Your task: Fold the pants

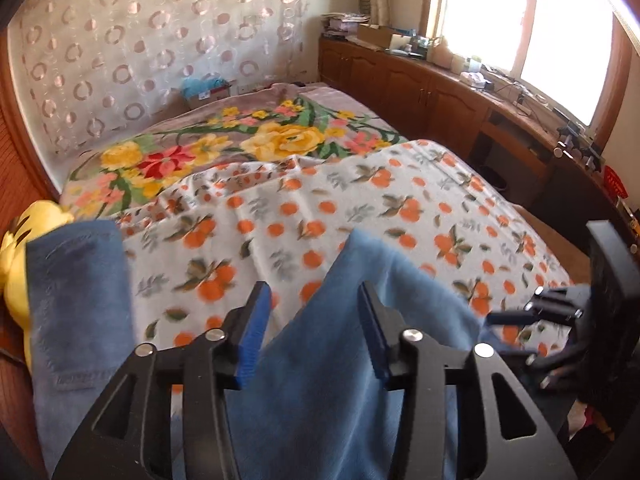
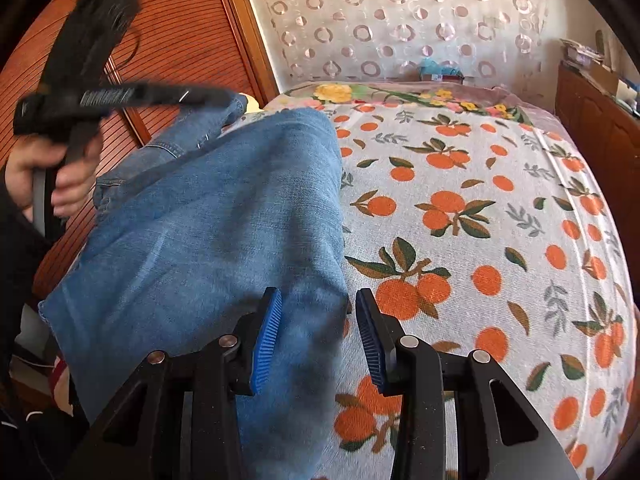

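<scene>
While the orange-print bedspread point(image 2: 480, 208) lies loose over the bed, the jeans point(image 2: 208, 216) sprawl along its left side, half doubled, one end trailing off the near edge. That overhang could drag the fold apart. The right gripper point(image 2: 318, 336) stands partly parted astride a denim ridge without pinching it; the left gripper point(image 1: 312, 332) is open too, with cloth between its pads, so nothing anchors the fabric.
</scene>
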Tool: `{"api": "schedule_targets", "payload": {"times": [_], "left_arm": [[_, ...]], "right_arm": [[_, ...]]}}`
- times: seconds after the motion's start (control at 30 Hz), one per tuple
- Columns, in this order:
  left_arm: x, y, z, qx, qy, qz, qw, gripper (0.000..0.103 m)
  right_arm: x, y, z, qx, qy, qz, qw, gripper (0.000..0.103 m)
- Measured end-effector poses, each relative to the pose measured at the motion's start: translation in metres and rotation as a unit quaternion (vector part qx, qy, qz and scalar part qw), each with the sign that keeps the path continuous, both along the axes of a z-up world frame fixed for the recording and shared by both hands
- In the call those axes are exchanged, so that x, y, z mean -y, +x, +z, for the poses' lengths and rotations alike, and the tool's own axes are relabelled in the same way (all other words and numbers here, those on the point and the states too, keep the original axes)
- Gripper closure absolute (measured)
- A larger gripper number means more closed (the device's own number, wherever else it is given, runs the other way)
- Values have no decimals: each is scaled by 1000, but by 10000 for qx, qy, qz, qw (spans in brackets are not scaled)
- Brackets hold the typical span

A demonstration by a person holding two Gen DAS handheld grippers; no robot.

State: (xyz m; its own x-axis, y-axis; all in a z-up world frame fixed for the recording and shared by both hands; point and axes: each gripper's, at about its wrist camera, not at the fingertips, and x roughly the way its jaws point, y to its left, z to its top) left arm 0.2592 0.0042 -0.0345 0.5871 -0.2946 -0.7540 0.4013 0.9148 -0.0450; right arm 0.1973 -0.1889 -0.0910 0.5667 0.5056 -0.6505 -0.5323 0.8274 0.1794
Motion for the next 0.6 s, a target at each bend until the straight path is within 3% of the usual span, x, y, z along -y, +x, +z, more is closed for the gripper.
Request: {"api": "schedule_targets", "payload": {"times": [0.33, 0.4, 0.43, 0.47, 0.6], "left_arm": [[-55, -16, -51, -361, 426, 569, 9968, 56], [-59, -18, -53, -299, 350, 497, 9977, 65], [-60, -19, -55, -276, 346, 451, 9980, 80], [-61, -19, -56, -274, 362, 453, 9979, 86], [-67, -22, -52, -217, 277, 420, 9985, 98]], "right_arm": [[5, -28, 3, 55, -183, -80, 9998, 63], [5, -32, 0, 25, -253, -129, 9996, 63], [6, -33, 1, 10, -263, -147, 9995, 63], [6, -34, 1, -9, -260, -168, 9995, 63], [11, -43, 0, -91, -105, -252, 9996, 63]]}}
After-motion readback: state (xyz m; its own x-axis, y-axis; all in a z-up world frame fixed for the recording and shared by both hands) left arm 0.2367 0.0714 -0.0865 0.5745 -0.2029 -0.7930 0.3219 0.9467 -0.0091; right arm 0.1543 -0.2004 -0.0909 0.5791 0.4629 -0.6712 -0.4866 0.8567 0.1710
